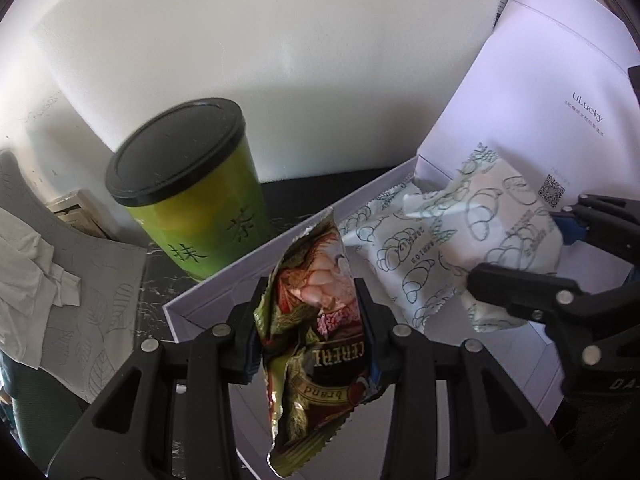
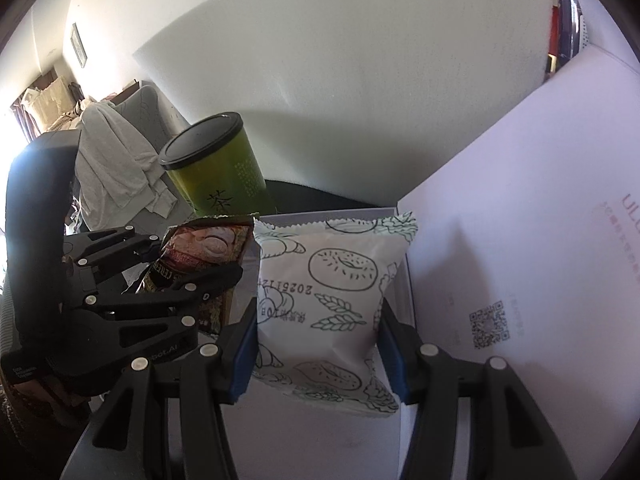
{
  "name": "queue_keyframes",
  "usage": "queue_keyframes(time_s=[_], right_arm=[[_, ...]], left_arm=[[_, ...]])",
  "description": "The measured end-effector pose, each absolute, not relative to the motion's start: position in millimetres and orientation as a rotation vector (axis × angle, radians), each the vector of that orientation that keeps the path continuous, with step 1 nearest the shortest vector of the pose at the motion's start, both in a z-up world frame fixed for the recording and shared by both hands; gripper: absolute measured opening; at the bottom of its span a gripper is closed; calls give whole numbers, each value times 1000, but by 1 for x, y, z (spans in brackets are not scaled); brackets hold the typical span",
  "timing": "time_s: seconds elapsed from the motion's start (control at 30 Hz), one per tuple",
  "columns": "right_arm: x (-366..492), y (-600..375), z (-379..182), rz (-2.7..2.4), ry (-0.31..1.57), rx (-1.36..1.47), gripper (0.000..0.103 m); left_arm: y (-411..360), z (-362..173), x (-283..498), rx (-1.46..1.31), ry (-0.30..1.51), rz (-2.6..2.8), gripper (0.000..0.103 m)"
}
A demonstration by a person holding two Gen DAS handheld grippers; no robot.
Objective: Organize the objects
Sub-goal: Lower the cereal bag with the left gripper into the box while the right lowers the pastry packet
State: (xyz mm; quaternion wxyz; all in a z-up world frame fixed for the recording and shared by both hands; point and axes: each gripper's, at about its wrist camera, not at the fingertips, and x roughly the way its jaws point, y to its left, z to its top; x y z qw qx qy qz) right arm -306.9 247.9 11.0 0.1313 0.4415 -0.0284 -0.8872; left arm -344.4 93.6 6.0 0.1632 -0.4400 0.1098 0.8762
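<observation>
Cereal pkt (image 1: 320, 328) pinched in left claw (image 1: 312, 336), hanging over near wall of open white box (image 1: 224, 292). Pastry pkt (image 2: 324, 304), white w/ bread doodles, pinched in right claw (image 2: 316, 344) over box interior, just beside cereal pkt. Green tea canister (image 1: 196, 192), black lid, upright on dark tabletop (image 1: 156, 280) behind box. Box lid (image 1: 540, 92) stands open at right.

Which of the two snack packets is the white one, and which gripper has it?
The bread packet printed with pastry outlines, held by the right gripper. The left gripper holds the brown-and-green cereal packet.
</observation>
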Motion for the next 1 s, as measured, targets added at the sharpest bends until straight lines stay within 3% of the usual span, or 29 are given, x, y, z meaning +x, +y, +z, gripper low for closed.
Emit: queue_keyframes(time_s=[0.7, 1.0], right_arm=[[-313, 234, -5, -2526, -13, 1364, 55], [-316, 232, -8, -2514, 17, 1389, 56]], left_arm=[[106, -19, -348, -1321, 357, 2456, 37], [111, -19, -344, -1331, 309, 2418, 45]])
